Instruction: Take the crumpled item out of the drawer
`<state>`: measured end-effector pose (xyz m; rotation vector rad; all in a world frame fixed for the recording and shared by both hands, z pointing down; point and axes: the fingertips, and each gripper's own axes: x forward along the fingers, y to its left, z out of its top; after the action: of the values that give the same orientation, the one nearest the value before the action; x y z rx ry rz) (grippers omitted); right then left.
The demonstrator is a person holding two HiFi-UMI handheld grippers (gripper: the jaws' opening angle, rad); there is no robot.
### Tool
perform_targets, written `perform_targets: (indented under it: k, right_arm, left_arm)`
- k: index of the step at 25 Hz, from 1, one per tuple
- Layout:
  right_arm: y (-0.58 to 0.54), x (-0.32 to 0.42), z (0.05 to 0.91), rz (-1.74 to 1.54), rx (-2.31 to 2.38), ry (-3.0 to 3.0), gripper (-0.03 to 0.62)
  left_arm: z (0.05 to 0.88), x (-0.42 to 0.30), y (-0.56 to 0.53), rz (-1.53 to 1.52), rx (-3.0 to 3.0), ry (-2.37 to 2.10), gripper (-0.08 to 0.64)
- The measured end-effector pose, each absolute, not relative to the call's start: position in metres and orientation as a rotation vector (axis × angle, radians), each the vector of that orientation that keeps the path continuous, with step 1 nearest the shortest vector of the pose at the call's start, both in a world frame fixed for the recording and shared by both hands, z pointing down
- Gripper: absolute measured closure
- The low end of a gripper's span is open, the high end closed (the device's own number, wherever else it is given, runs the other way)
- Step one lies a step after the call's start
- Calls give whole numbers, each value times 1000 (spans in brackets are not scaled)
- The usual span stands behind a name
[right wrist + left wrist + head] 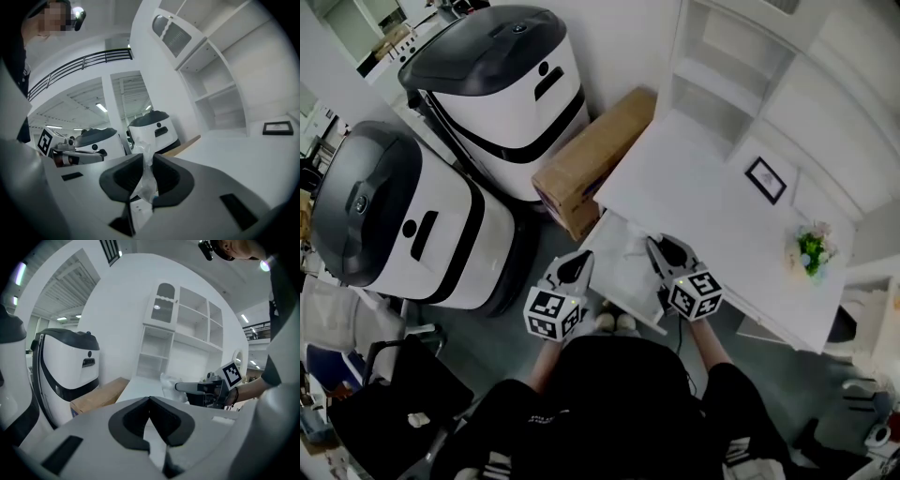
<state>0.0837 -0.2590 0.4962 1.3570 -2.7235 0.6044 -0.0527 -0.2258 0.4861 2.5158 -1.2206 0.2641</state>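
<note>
My right tongs (pixel 143 160) are clamped narrow on the crumpled item (pixel 144 182), a scrunch of thin pale wrapping pinched between the pads with its top poking above them. My left tongs (pixel 150 401) are closed tip to tip and carry nothing. From the left gripper view the item hangs at the end of the right tongs, level with the top of the desk (pixel 694 197), so I judge it lifted out of the open drawer (pixel 617 277) or all but clear of it. The taking-out looks nearly done. What is left is to bring it away and set it down somewhere, and perhaps to shut the drawer. The drawer front stands out just before my body. A cardboard box (pixel 595 159) leans at the desk's left edge against two big white machines with dark lids (pixel 502 84), so that side is crowded. On the desk a small picture frame (pixel 766 179) and a little bunch of flowers (pixel 811 249) sit well to the right, below the white shelves (pixel 727 75).
</note>
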Motion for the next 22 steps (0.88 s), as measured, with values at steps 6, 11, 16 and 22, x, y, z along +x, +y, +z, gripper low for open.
perform_targets:
  k: [6, 11, 16, 22]
  right_arm:
    - [-265, 96, 458, 504, 1432, -2775, 541]
    - [-270, 105, 428, 396, 1487, -2805, 541]
    - [-272, 114, 400, 313, 1539, -2835, 541]
    - [-274, 123, 383, 229, 1577, -2817, 543]
  left_arm:
    - [454, -61, -236, 190, 2548, -1316, 563]
    - [428, -68, -242, 115, 2576, -1383, 563]
    - [404, -79, -247, 59, 2594, -1466, 563]
    - [380, -95, -249, -6, 2595, -1553, 563]
